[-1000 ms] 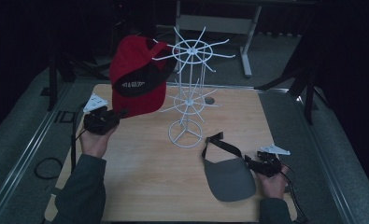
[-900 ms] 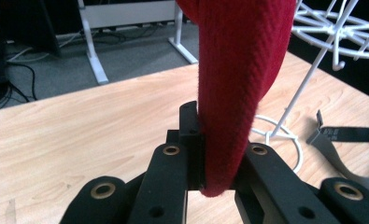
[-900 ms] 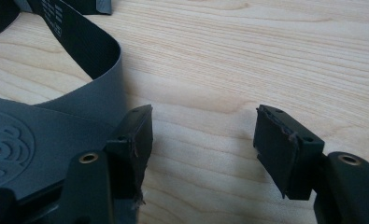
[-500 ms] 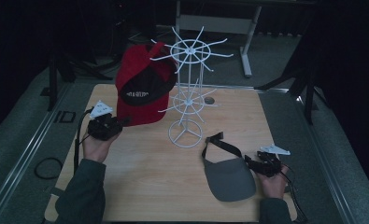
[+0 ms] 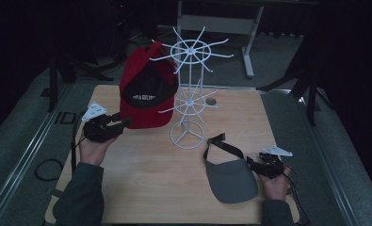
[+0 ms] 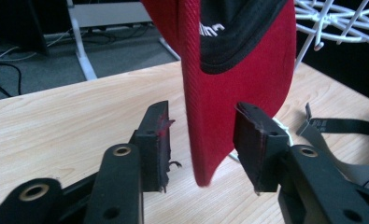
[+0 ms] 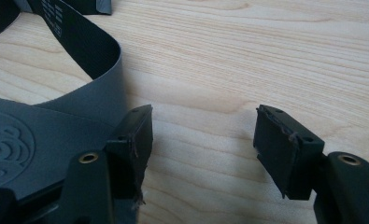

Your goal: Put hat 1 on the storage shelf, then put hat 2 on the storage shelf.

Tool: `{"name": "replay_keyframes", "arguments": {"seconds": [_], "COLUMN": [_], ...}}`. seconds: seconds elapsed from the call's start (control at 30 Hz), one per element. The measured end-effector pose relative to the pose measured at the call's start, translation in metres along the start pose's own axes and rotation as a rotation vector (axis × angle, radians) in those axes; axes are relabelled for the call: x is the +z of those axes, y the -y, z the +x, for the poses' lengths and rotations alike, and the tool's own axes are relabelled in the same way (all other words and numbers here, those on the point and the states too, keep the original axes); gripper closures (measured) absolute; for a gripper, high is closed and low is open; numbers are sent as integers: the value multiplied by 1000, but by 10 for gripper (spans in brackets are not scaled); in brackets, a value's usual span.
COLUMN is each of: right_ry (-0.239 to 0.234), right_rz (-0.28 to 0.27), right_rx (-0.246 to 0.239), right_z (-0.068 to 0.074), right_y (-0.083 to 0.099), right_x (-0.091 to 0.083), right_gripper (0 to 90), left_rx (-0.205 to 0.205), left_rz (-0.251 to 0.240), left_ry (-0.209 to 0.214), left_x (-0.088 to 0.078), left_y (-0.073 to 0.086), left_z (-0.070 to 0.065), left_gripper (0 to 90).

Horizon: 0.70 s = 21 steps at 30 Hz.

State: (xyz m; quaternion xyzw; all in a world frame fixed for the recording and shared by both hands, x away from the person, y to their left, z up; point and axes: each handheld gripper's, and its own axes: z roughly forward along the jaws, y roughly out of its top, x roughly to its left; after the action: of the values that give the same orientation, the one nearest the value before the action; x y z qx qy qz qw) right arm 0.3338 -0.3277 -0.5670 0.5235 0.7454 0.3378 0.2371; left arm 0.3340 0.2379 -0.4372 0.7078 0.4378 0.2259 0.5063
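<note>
The wooden table (image 5: pixel 146 179) carries a white wire rack (image 5: pixel 189 89), and the red cap (image 5: pixel 148 94) hangs on the rack's left side, long axis near upright, its brim pointing down toward the tabletop. White lettering runs across its black panel, but it is too blurred for me to read. My left gripper (image 6: pixel 201 140) has just been opening: its jaws stand apart with the brim's edge hanging between them, the pads off it. A grey visor (image 5: pixel 230 181) lies flat near the right front corner, bearing a round embossed emblem, perhaps a logo. My right gripper (image 7: pixel 203 149) is open beside it over bare wood.
</note>
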Motion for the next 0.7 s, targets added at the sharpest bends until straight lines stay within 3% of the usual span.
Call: {"name": "replay_keyframes", "arguments": {"seconds": [0.13, 0.5, 0.7], "right_ry": [0, 5, 0], "right_rz": [0, -1, -1], "right_rx": [0, -6, 10], "right_z": [0, 0, 0], "right_y": [0, 0, 1], "right_x": [0, 0, -3], "right_gripper": [375, 383, 516], "left_rx": [-14, -8, 10], "left_rz": [0, 10, 52], "left_ry": [0, -32, -41], "left_x": [-6, -18, -18], "left_y": [3, 14, 22], "left_z": [3, 8, 8], "left_gripper": [503, 500, 520]}}
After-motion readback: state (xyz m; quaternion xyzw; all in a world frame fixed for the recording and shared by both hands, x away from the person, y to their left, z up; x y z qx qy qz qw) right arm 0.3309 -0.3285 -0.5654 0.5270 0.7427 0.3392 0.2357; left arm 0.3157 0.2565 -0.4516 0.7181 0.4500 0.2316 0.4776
